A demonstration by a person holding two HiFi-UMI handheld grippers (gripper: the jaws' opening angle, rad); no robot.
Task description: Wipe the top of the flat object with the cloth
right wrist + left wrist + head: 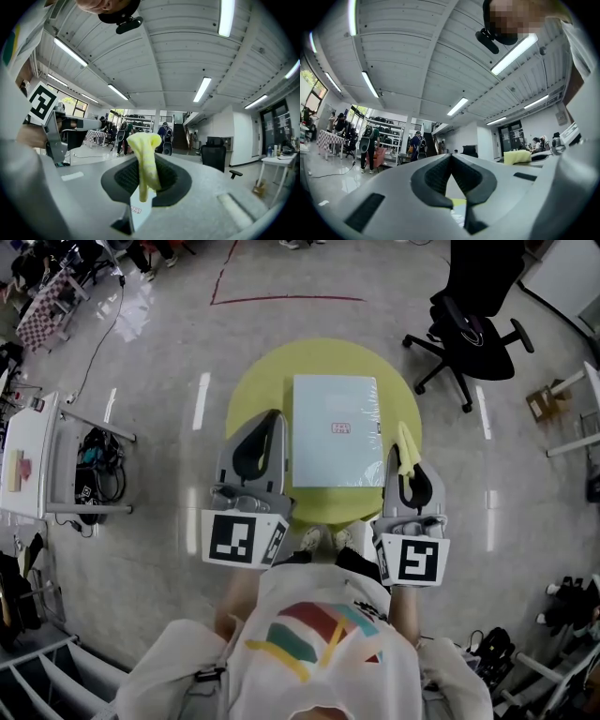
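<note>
A flat pale blue-white box with a small red label lies on a round yellow table in the head view. My right gripper hangs over the table's right edge beside the box, shut on a yellow cloth. In the right gripper view the cloth stands up from the closed jaws and droops over them. My left gripper is just left of the box, jaws shut with nothing in them; its tips meet in the left gripper view.
A black office chair stands behind the table to the right. A white trolley with cables is at the left. Red tape marks the floor beyond the table. People and shelves show far off in both gripper views.
</note>
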